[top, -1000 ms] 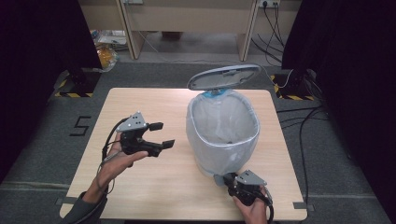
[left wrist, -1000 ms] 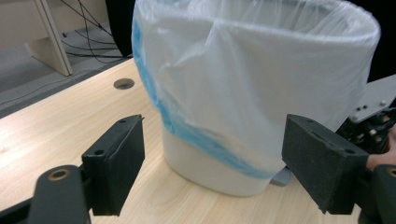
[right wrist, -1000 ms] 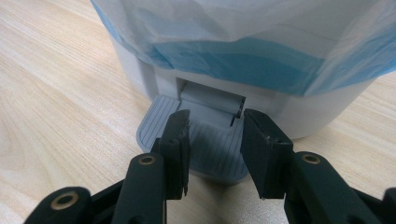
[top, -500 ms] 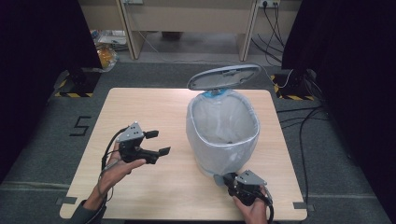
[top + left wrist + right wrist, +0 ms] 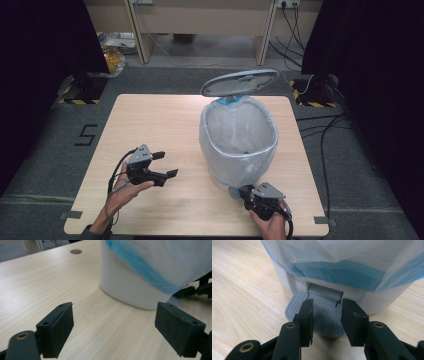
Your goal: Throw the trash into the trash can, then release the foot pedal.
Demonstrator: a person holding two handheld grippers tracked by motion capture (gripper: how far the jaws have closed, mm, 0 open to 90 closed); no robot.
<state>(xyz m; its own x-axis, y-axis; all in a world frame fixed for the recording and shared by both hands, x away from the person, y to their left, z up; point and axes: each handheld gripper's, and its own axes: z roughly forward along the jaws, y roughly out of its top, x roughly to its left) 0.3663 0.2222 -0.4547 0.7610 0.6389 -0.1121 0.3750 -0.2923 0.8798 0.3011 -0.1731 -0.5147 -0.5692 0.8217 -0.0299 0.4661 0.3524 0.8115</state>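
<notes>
Pedal bin (image 5: pixel 239 142), white and lined with a pale bag edged in blue, stands right of centre on the wooden tabletop (image 5: pixel 165 112) in the high view, its grey lid (image 5: pixel 240 83) raised behind it; the left tongs (image 5: pixel 167 165) sit low over bare wood well left of the bin, jaws apart and empty, having just been opening, while the right tongs (image 5: pixel 239 191) press at the bin's near base. Left gripper view: wide-spread left tongs (image 5: pixel 113 330) frame bare tabletop (image 5: pixel 50 280), the bin's wall (image 5: pixel 125 287) ahead. Right gripper view: the right tongs (image 5: pixel 327 315), jaws drawn close together, rest on the ribbed grey foot pedal (image 5: pixel 322 320) projecting from the bin's base (image 5: pixel 372 300).
</notes>
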